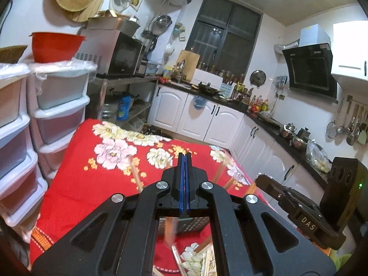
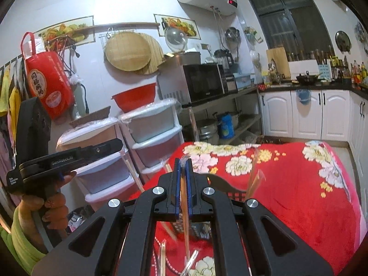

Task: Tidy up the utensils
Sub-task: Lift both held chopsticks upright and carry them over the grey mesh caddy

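**Wrapped chopsticks lifted clear**

Your right gripper (image 2: 182,161) has its jaws clamped on a plastic-wrapped chopstick pair (image 2: 184,197), hanging below them over the tabletop (image 2: 299,184), probably for sorting. Your left gripper (image 1: 184,155) has its jaws pressed together, empty; more chopsticks (image 1: 135,174) lie beneath.

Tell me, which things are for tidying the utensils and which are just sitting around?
For the job: the wrapped chopstick pinched in the right gripper, the other chopsticks, the dark slotted basket.

Just sitting around: red bowl, microwave, plastic drawers, wok.
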A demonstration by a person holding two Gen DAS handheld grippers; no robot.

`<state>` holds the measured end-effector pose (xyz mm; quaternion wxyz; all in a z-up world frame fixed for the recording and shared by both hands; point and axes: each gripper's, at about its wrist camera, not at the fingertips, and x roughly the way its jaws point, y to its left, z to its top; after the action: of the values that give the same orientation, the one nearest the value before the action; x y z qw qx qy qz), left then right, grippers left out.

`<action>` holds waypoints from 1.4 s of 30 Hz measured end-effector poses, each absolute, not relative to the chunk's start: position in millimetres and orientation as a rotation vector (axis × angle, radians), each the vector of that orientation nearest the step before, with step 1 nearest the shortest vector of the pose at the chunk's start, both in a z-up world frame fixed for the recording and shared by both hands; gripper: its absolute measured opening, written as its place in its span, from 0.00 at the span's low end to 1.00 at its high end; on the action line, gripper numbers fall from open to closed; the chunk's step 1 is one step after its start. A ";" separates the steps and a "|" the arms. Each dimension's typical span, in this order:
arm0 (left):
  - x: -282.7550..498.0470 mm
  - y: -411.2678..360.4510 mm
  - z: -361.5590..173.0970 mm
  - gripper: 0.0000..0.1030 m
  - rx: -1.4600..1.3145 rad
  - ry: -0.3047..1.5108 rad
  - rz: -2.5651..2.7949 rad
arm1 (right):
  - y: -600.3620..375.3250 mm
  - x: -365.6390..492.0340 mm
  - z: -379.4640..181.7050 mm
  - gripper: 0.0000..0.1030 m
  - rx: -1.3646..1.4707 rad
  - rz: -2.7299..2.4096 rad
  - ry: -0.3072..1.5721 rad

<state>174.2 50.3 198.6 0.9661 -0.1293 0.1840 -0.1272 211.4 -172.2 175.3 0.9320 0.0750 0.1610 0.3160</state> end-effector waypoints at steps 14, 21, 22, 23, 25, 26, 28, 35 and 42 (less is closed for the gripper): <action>187.1 41.2 236.7 0.00 -0.274 0.284 -0.277 | -171.6 222.5 204.4 0.04 0.149 0.632 0.250; 203.0 45.4 247.4 0.00 -0.290 0.281 -0.252 | -170.6 232.7 218.9 0.04 0.138 0.610 0.215; 204.9 44.9 248.3 0.00 -0.290 0.282 -0.251 | -170.2 234.0 220.6 0.04 0.136 0.608 0.212; 207.0 45.4 249.4 0.00 -0.291 0.283 -0.250 | -169.8 235.6 222.1 0.04 0.135 0.606 0.209; 209.3 45.2 250.1 0.00 -0.289 0.282 -0.249 | -168.8 238.8 225.8 0.04 0.131 0.601 0.199; 211.9 44.1 251.1 0.00 -0.285 0.280 -0.248 | -168.5 240.3 227.1 0.04 0.129 0.599 0.194; 214.7 43.6 251.4 0.00 -0.282 0.280 -0.247 | -167.3 243.4 229.7 0.04 0.126 0.593 0.186; 228.9 39.7 252.2 0.00 -0.277 0.274 -0.227 | -164.0 257.3 233.0 0.04 0.129 0.578 0.165; 245.0 41.6 238.3 0.00 -0.267 0.299 -0.205 | -162.0 272.0 225.7 0.04 0.139 0.565 0.172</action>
<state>245.0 41.6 238.3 0.9748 -0.1324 0.1480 -0.1019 272.0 -162.0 225.7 0.9544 0.0682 0.0849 0.2781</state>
